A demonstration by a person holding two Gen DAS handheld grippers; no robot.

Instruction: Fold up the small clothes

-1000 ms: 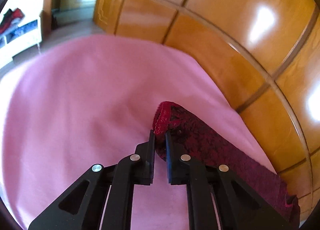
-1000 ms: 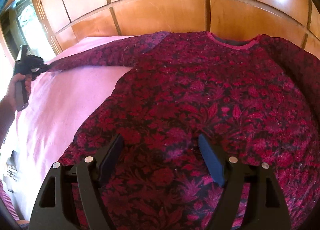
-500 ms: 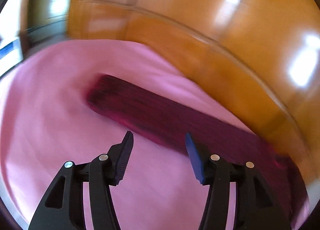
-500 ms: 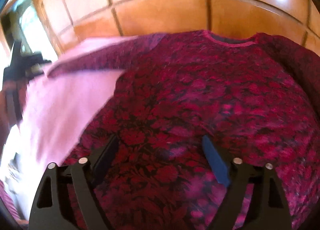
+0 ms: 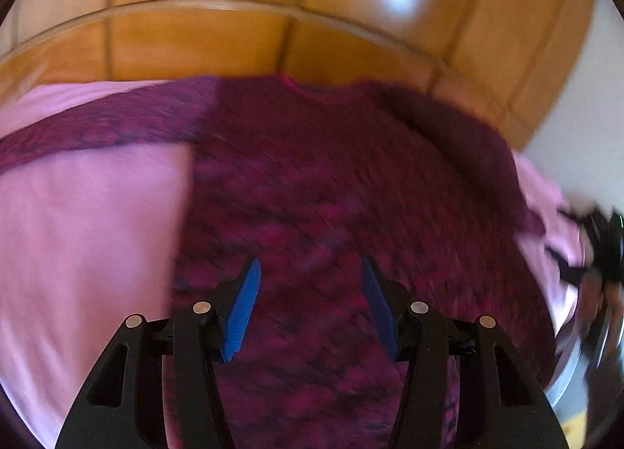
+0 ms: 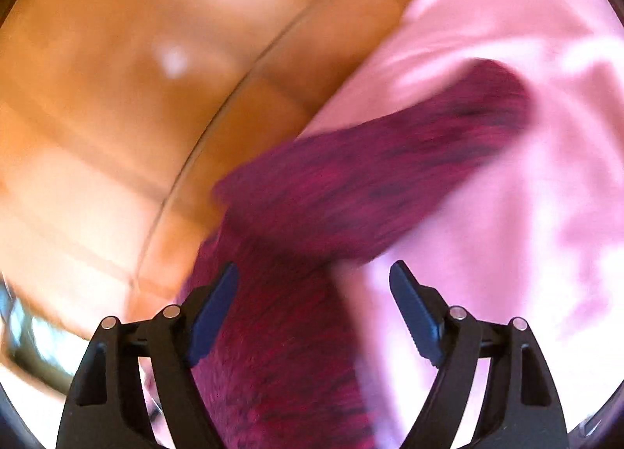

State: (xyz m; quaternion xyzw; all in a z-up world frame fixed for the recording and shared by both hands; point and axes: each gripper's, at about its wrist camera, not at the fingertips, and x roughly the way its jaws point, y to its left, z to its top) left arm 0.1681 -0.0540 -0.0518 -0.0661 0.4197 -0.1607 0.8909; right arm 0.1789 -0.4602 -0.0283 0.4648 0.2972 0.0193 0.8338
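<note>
— Between the left gripper [image 5: 309, 265] fingers, what is showing?
— Nothing is being pinched. Its blue pads [image 5: 241, 308] are standing apart at a middling gap and hovering over the lower body of the dark red patterned top [image 5: 331, 183]. No cloth is sitting between them.

— And the top itself?
— It is lying flat on the pink sheet [image 5: 78, 234], with its neckline pointing toward the wooden panelling [image 5: 234, 39] behind. The left sleeve [image 5: 97, 125] is stretching out sideways across the sheet, toward the left edge of the view.

— What is the right gripper [image 6: 314, 265] doing?
— Its jaws are standing wide and easing slightly inward, and they are holding nothing. The edge of the top's body is passing below the gap, with pink sheet showing under the right-hand finger.

— Beyond that?
— The other sleeve [image 6: 390, 176] is running diagonally up and to the right over the sheet, its cuff end lying well away from the fingers. The panelling is filling the left half of that view. Everything is smearing heavily with motion blur, so the fabric's print is reading only as streaks.
</note>
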